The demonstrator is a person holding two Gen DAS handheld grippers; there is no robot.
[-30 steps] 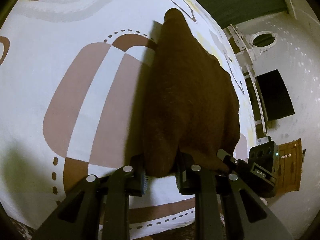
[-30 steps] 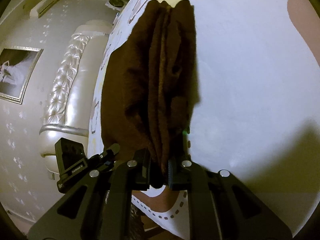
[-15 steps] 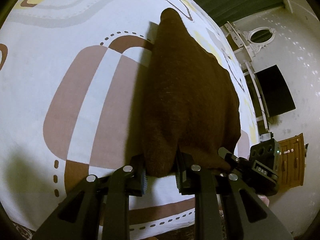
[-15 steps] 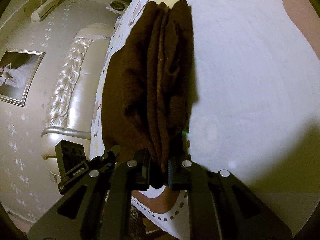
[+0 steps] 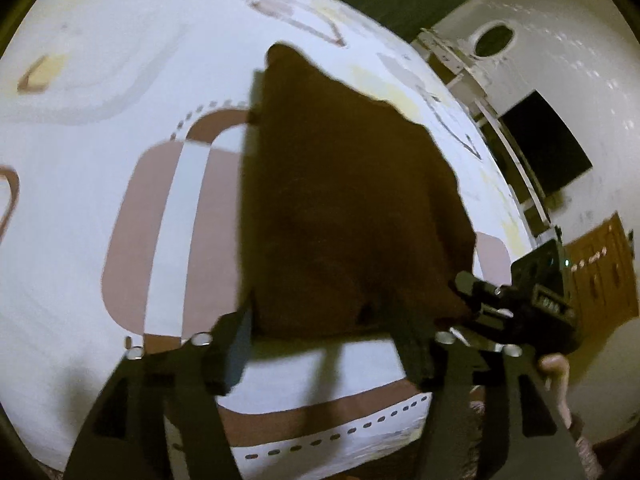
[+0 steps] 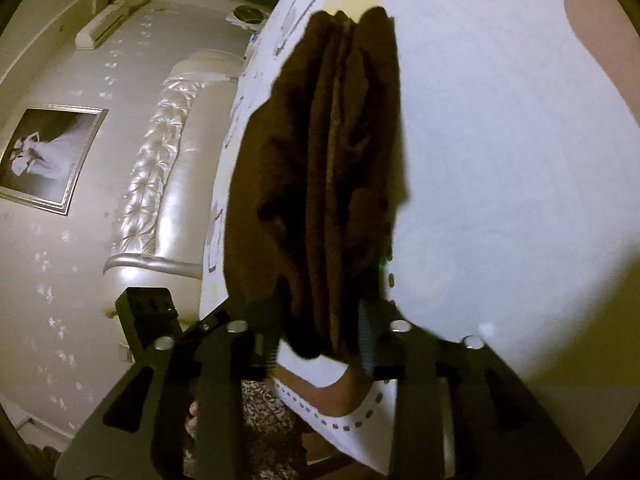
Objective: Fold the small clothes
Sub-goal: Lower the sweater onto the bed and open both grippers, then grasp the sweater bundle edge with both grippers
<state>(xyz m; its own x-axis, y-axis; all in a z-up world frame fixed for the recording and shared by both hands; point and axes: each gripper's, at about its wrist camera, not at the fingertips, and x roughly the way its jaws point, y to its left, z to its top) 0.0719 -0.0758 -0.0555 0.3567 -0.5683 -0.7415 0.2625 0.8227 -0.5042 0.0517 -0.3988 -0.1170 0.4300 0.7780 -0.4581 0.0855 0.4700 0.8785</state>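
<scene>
We have the folded dark-brown fleece garment [image 5: 352,200] lying on the white patterned bedsheet [image 5: 100,80] near its edge. Both the left gripper [image 5: 326,344] and right gripper [image 6: 320,344] are opening their fingers; the right's 2 fingers flank the layered edge, which could snag and unfold.

No text, label or number is showing clearly enough to read in either view.
</scene>
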